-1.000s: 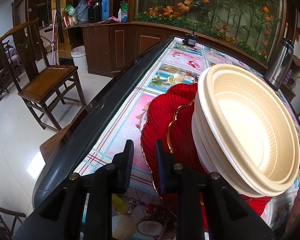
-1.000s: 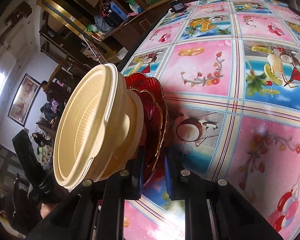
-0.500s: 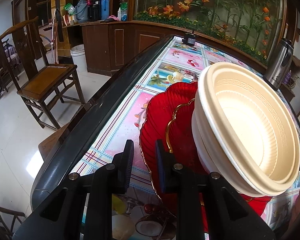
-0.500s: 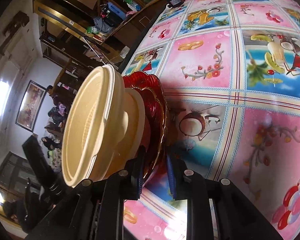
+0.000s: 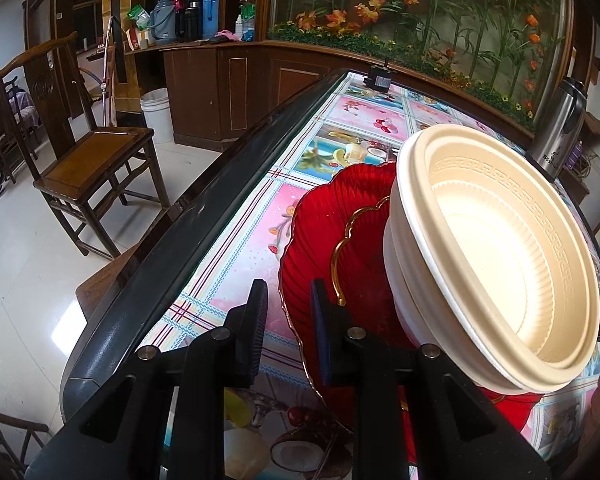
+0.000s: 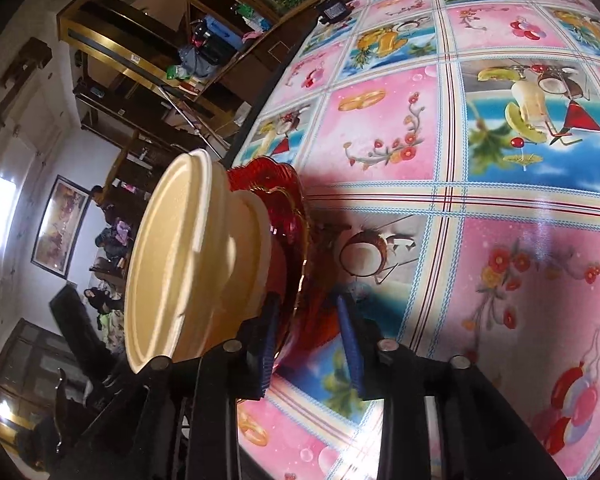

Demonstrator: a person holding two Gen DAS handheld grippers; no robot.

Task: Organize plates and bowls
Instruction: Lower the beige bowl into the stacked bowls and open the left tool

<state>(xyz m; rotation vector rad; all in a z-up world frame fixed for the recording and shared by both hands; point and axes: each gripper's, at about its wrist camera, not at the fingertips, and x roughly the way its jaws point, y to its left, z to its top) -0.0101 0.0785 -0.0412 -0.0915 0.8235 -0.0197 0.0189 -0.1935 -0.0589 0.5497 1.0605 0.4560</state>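
A stack of red gold-rimmed plates (image 5: 320, 240) carries stacked cream bowls (image 5: 500, 256) on the colourful tablecloth. My left gripper (image 5: 288, 332) straddles the near rim of the largest red plate, its jaws a little apart around the rim. In the right wrist view the red plates (image 6: 288, 216) and the cream bowls (image 6: 188, 264) appear from the opposite side. My right gripper (image 6: 308, 340) straddles the plates' rim there, its jaws slightly apart. I cannot tell if the pads press the rim.
The table's dark padded edge (image 5: 172, 248) runs along the left. A wooden chair (image 5: 92, 152) stands on the floor beside it. A steel thermos (image 5: 560, 128) stands at the far right, a small black device (image 5: 378, 80) at the table's far end.
The right gripper's jaws have opened wider around the plate rim. The stack has shifted slightly in the right wrist view. The left view is almost unchanged.
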